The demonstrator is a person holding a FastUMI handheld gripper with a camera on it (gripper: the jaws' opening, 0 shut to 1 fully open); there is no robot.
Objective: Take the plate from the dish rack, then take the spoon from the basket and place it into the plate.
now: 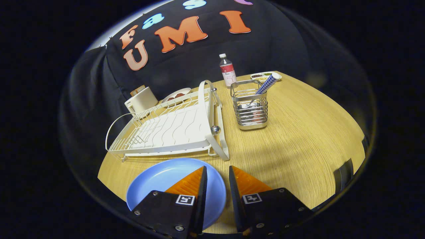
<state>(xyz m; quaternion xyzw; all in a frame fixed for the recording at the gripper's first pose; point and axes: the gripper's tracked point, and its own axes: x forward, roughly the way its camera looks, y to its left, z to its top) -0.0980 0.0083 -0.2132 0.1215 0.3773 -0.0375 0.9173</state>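
While the gripper [215,172] hangs low over the near edge of the wooden table [298,146], tilted down and facing the back wall, its two fingers stand a narrow gap apart and clasp nothing. The blue plate [159,181] lies flat on the table under the left finger, its rim running out into the gap between the fingers; whether the finger touches it I cannot tell. Small square markers sit on the finger bases. Just beyond the plate stands the white dish rack [172,129], bare of dishes, its long side running away toward the wall. To its right, well ahead of the fingers, the metal wire basket [249,108] holds the spoon [262,91]: bowl down inside, checked blue-and-white handle leaning up and away to the right. Behind the basket a clear bottle [227,71] carries a red label too small to read. A white toaster [141,99] and a small dish of food [176,95] sit behind the rack.
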